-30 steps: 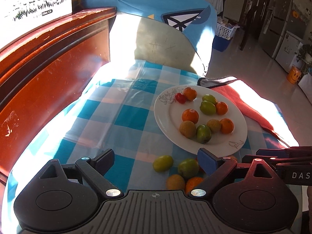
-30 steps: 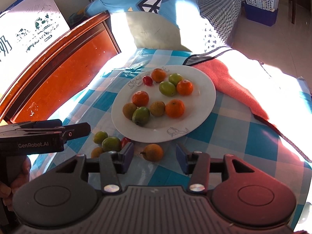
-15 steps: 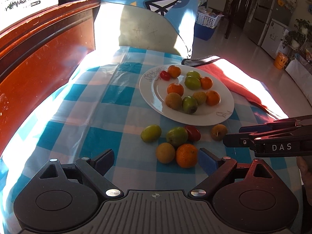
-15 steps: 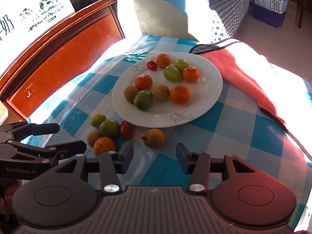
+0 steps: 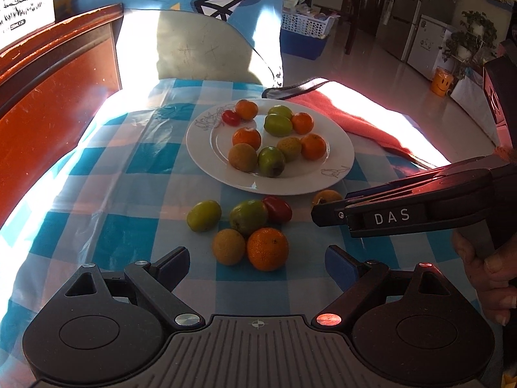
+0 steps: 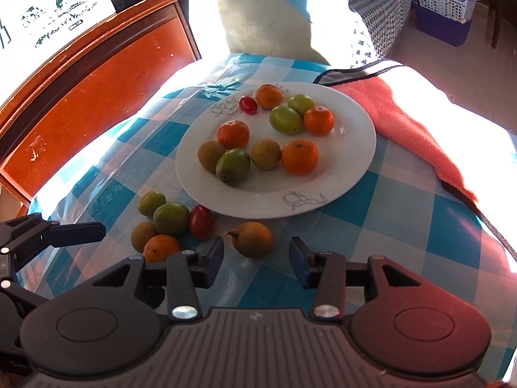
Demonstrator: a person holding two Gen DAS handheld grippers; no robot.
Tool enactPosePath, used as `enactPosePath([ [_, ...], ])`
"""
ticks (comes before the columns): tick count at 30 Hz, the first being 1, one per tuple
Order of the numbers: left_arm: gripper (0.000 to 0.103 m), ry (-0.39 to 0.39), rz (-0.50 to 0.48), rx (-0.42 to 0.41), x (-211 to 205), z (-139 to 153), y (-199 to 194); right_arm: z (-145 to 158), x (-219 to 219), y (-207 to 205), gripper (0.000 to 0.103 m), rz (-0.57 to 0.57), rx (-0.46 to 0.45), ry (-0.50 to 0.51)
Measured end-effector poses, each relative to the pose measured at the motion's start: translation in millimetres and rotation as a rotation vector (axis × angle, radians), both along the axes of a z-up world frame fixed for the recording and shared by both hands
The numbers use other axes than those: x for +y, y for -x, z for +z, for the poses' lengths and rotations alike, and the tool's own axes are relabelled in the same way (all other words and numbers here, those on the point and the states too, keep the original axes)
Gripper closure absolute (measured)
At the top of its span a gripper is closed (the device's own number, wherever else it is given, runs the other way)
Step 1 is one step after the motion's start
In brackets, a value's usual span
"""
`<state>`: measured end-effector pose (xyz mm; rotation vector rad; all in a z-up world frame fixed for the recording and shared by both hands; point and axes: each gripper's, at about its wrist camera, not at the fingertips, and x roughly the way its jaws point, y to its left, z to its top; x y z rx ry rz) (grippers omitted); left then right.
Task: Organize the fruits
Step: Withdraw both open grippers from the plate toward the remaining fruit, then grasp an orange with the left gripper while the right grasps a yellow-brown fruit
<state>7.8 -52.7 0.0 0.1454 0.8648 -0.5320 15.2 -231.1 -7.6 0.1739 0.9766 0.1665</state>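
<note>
Six loose fruits are lying on the checked cloth just in front of the plate (image 6: 355, 174), which is already holding nine. The brown fruit (image 6: 252, 238) is sitting nearest the right gripper (image 6: 256, 260), whose jaws are standing open and empty; the left gripper (image 5: 257, 260) is likewise open, facing the orange (image 5: 267, 248). Judged step: approach. Next move calls for straddling one fruit and closing gently.
</note>
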Motion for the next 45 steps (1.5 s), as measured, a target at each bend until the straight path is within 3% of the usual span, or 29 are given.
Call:
enactPosePath([
  [3,0.014,0.004,0.0,0.0,-3.1,-0.9,0.2,-1.0,0.2,-0.8,0.063,-0.003,-0.005,0.006],
  [5,0.019,0.014,0.004,-0.002,-3.8,-1.4,0.0,-0.9,-0.5,-0.8,0.075,0.001,-0.009,0.002],
  [9,0.038,0.037,0.013,0.015,-3.5,-3.8,-2.3,2.2,-1.7,0.8,0.075,0.004,-0.011,-0.004],
  [15,0.051,0.043,0.027,0.003,-6.4,-4.2,-4.8,6.5,-6.8,3.1,0.075,-0.013,-0.011,-0.019],
  [22,0.052,0.0,0.057,-0.001,-5.3,-0.2,-3.5,9.2,-8.4,4.1,0.075,-0.011,-0.014,-0.027],
  [27,0.052,0.017,0.023,0.041,-13.7,-6.3,-2.4,9.5,-9.5,3.3,0.075,-0.027,-0.006,-0.032],
  [36,0.053,-0.012,0.051,0.038,-26.8,-16.1,-7.8,9.2,-11.8,4.0,0.075,-0.028,-0.001,-0.043],
  [40,0.069,-0.014,0.055,0.034,-25.7,-16.9,-8.3,9.2,-12.8,3.9,0.075,-0.028,0.0,-0.046],
  [45,0.073,0.004,0.062,0.049,-22.2,-15.7,-10.1,8.3,-11.3,3.6,0.075,-0.023,0.001,-0.045],
])
